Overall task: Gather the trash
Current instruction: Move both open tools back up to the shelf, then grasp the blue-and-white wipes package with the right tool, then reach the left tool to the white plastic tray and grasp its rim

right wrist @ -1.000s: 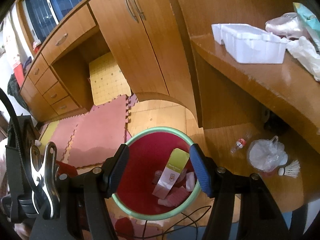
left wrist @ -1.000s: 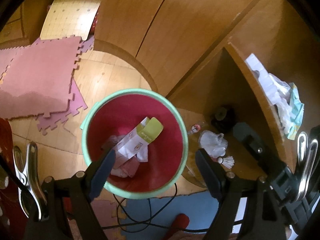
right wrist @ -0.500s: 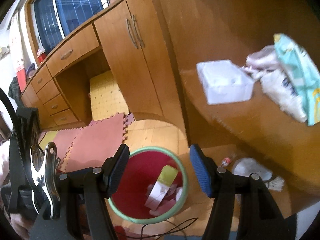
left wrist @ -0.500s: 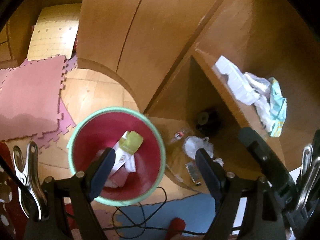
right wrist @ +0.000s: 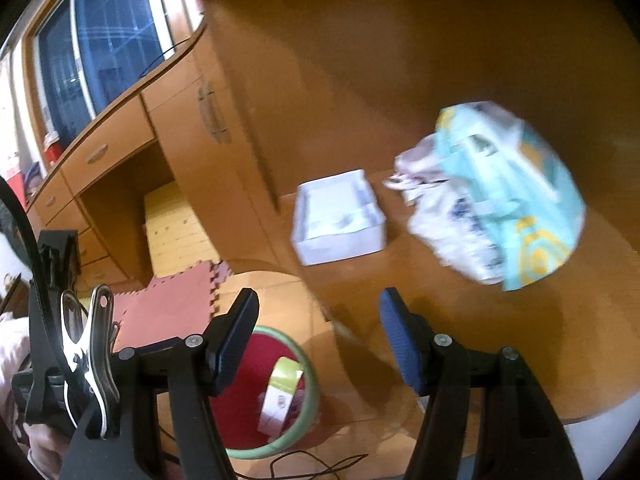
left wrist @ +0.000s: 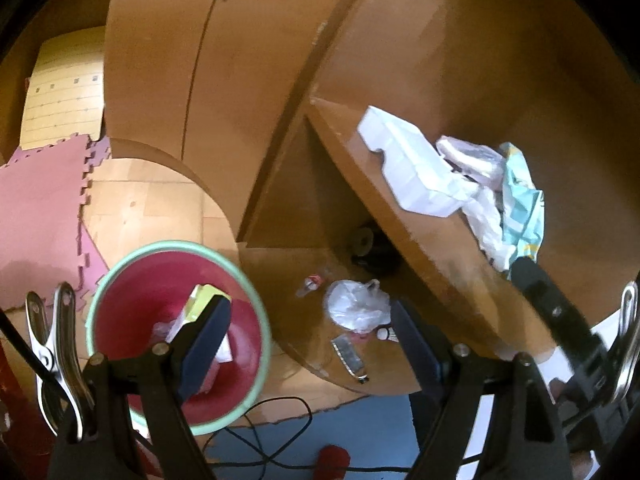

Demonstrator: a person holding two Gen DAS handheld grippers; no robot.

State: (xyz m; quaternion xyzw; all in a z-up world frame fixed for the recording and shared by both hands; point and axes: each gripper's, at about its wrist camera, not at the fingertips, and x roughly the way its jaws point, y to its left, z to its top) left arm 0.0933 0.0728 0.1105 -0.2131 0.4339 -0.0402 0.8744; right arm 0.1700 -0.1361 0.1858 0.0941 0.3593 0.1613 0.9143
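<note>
Hanging over the floor, the left claw (left wrist: 308, 320) stands wide with nothing between its dark pads, and the right claw (right wrist: 316, 340) is also spread apart and empty. In the left wrist view the red bin (left wrist: 140, 280) with a pale green rim sits at the lower left of the frame, already holding a white and green carton (left wrist: 200, 300) and crumpled paper. At lower centre, on the low wooden ledge beside the bin, lie a white plastic bag (left wrist: 356, 304), a small bottle (left wrist: 310, 284), a shuttlecock (left wrist: 386, 334) and a flat dark item too small to identify. The wooden surface (left wrist: 420, 240) runs across the right half, carrying a white foam tray (left wrist: 408, 168), crumpled white wrappers (left wrist: 486, 220) and a teal printed package (left wrist: 522, 204). In the right wrist view the tray (right wrist: 340, 216) sits at centre and the teal package (right wrist: 512, 196) at the right, blurred, with the bin (right wrist: 308, 408) at the bottom between the fingers. Pink foam mats (left wrist: 40, 216) cover the floor at the left.
</note>
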